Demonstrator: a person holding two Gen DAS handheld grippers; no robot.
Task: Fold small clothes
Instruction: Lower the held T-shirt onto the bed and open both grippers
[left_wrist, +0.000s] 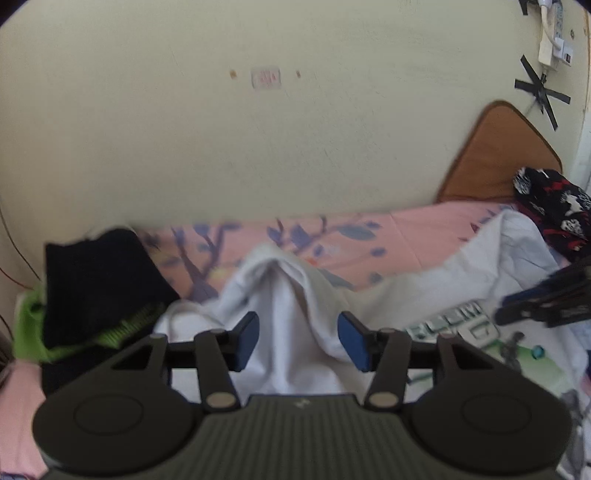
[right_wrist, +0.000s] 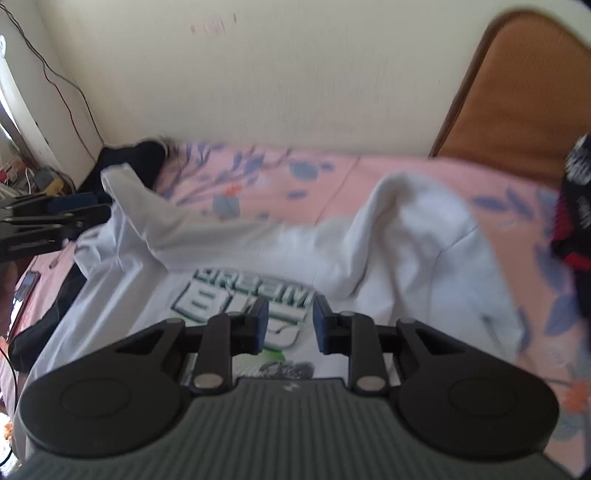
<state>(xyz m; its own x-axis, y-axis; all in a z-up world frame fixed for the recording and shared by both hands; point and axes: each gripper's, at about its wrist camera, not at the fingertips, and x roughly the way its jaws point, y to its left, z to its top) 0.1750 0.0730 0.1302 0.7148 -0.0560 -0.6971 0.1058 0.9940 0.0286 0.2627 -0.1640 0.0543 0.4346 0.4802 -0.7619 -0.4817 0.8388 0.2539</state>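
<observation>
Item: white T-shirt (right_wrist: 258, 251), printed front up, lies rumpled across the pink floral bedsheet (right_wrist: 332, 173). One sleeve is flipped toward 10 o'clock in the right wrist view, and a bunched shoulder rises at 1 o'clock.

Left gripper (left_wrist: 298, 338): jaws wide, blue pads either side of a raised white fold, holding nothing.

Right gripper (right_wrist: 290, 325): jaws moderately apart, poised over the green lettering (right_wrist: 236, 291), holding nothing; whether the pads touch the cloth cannot be told.

Surroundings: black-and-green garment pile (left_wrist: 92, 295) at 9 o'clock in the left view; black patterned cloth (left_wrist: 554, 210) at 2 o'clock beside the brown headboard (left_wrist: 495, 155).

Handling note, as judgement: the shirt looks unflattened, so folding is at an early step. Good practice is for the left jaws to close on one layer of the ridge near the hem or shoulder seam while the right takes the opposite edge. Both would then draw outward evenly to smooth wrinkles before any crease is made, with the sleeve laid flat first.
</observation>
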